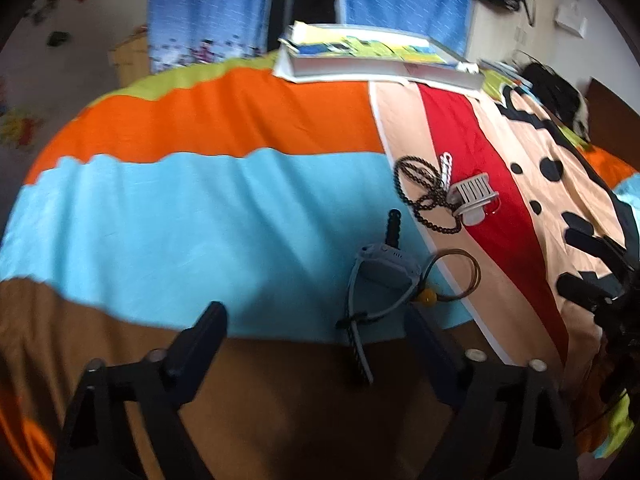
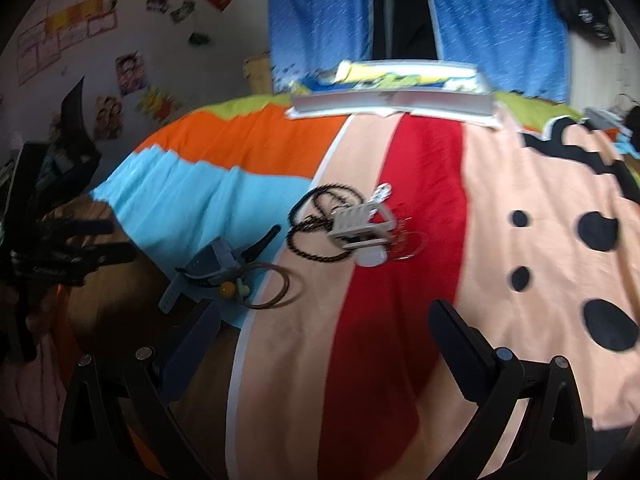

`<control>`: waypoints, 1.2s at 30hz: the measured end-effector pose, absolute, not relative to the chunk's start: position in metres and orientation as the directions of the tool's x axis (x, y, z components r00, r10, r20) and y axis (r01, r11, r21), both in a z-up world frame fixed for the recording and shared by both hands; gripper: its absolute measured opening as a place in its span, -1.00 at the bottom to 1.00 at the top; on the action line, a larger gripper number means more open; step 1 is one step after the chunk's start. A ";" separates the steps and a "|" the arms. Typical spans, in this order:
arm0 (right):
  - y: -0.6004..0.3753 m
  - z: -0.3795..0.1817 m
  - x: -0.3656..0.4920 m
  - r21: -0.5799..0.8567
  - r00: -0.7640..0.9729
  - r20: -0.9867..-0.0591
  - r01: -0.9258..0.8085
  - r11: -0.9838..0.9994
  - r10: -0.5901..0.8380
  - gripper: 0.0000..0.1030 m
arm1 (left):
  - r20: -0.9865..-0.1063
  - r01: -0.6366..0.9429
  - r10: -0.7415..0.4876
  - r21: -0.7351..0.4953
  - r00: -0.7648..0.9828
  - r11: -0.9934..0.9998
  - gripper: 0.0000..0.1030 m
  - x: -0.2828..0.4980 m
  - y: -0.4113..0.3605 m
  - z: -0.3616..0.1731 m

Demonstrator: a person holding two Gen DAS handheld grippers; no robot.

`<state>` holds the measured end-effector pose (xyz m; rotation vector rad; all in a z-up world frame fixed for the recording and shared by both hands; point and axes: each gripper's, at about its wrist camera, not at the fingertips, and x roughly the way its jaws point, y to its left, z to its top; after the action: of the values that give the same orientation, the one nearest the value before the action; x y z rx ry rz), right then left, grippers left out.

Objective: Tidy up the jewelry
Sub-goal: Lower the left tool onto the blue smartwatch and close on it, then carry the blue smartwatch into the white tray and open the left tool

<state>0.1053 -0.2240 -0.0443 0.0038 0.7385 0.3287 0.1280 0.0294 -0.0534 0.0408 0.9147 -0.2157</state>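
Jewelry lies on the bedspread (image 1: 200, 208): grey watch (image 1: 382, 266) and brown bangle (image 1: 464, 274) just ahead of the left gripper (image 1: 316, 322), jaws spread, empty. Black bead necklace (image 2: 316, 224) and white clip (image 2: 358, 222) sit beyond the right gripper (image 2: 324, 320), also spread.

On the bed (image 1: 160, 208) lie one watch (image 1: 380, 268), one dark bead necklace (image 1: 424, 196) at 1 o'clock from it, one white hair clip (image 1: 474, 194), one silvery barrette (image 1: 446, 168), and one thin brown bangle (image 1: 460, 276) with one amber bead (image 1: 425, 298) at 3 o'clock. One tray (image 1: 380, 64) sits at 12 o'clock. Two hand-held grippers appear: left (image 1: 316, 320), right (image 2: 324, 320).
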 end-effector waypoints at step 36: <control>-0.189 0.048 0.208 0.157 0.673 -0.596 -0.438 0.885 0.439 -0.95 | -0.747 0.302 -0.316 -0.161 0.585 0.940 -0.92 0.236 -0.014 0.007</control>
<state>0.2084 -0.1895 0.0477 0.0011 0.6712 0.4935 0.2358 -0.0135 0.0075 -0.0174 0.8742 -0.3604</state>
